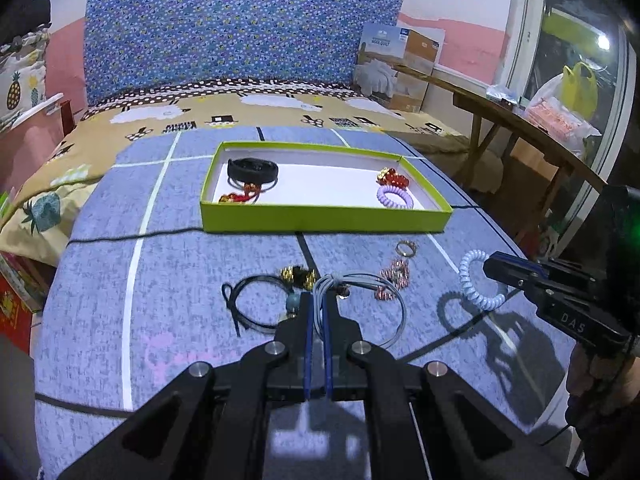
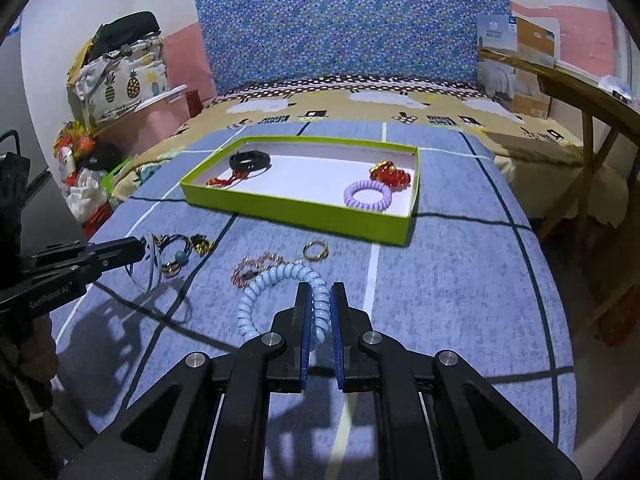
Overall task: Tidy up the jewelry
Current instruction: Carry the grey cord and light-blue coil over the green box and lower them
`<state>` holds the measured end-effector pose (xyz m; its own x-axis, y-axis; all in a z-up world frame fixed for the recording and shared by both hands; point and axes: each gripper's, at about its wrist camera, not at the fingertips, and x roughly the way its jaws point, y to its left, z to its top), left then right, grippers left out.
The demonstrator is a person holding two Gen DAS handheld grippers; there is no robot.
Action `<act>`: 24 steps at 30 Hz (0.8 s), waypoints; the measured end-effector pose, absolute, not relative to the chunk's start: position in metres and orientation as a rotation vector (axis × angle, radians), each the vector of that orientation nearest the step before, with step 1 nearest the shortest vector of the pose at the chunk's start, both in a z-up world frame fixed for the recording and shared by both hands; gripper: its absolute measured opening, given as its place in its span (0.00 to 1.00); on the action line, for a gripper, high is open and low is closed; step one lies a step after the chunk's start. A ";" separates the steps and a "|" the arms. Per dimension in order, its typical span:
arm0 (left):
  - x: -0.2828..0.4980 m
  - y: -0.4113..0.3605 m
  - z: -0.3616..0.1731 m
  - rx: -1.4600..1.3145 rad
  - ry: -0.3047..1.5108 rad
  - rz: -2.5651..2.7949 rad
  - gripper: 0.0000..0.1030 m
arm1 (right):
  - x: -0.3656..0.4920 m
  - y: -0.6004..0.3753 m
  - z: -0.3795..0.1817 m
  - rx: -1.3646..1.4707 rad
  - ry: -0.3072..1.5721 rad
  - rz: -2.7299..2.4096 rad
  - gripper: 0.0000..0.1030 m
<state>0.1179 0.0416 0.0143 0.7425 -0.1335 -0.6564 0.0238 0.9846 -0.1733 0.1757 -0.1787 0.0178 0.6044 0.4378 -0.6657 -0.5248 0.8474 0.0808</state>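
Both grippers are working at the near side of the green tray (image 1: 326,219), which is lying crosswise on the blue cloth (image 1: 192,264) with its long axis running left to right. The left gripper (image 1: 318,300) is pinching the grey cord bracelet (image 1: 372,286), its jaws clenched on the knotted end while the loop is trailing off to the right. The right gripper (image 2: 321,292) is clamping the pale blue coil band (image 2: 276,280), which appears to be hanging just above the cloth.

The tray is lying straight ahead of both grippers, beyond the loose pieces; the right gripper is probably slightly nearer its right end, where a lilac coil band (image 2: 368,195) is already resting. A gold ring (image 2: 315,250), a pink chain (image 2: 256,266) and a black bead cord (image 1: 256,304) are waiting short of the tray.
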 end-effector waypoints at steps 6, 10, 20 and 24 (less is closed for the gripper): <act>0.137 0.044 0.026 -0.139 0.700 -0.079 0.04 | 0.197 -0.176 0.031 -0.125 0.704 0.550 0.09; 0.155 0.049 0.032 -0.127 0.687 -0.064 0.04 | 0.214 -0.171 0.039 -0.121 0.686 0.549 0.09; 0.208 0.061 0.043 -0.073 0.667 -0.033 0.04 | 0.263 -0.147 0.042 -0.156 0.682 0.548 0.09; 0.226 0.063 0.040 -0.056 0.667 -0.021 0.04 | 0.283 -0.139 0.034 -0.172 0.707 0.538 0.09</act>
